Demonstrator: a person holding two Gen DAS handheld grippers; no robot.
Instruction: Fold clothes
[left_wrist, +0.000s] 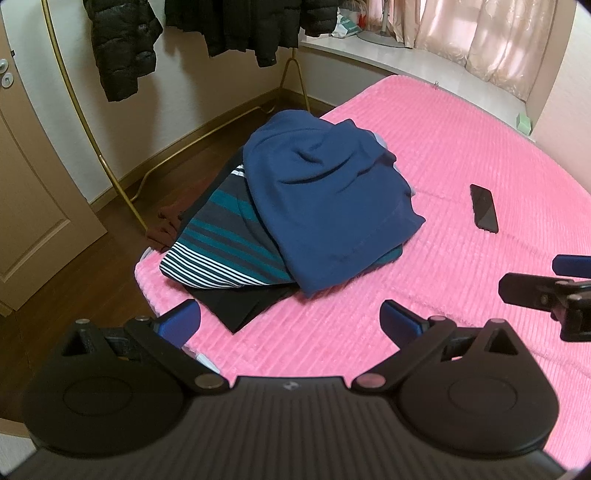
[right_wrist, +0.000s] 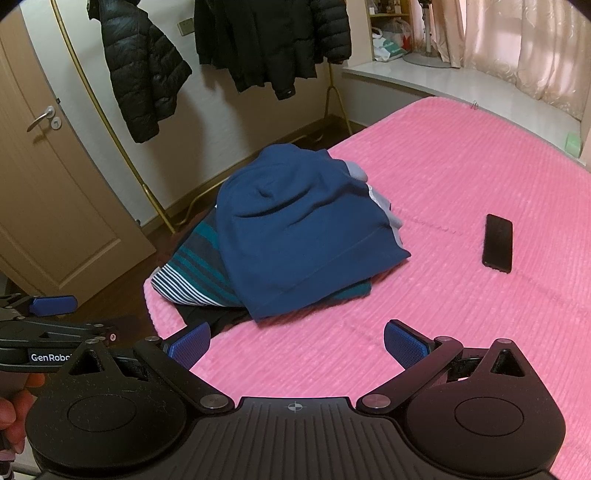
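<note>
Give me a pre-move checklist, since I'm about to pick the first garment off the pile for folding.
1. Left gripper open and empty: ok.
2. Right gripper open and empty: ok.
3. Navy blue garment on top of the pile, nothing over it: ok.
4. Bare pink blanket beside the pile for spreading it: ok.
5. Black phone clear of the folding spot: not ok, it lies on the blanket to the right of the pile.
6. Striped garment free of the top one: cannot tell, they overlap.
</note>
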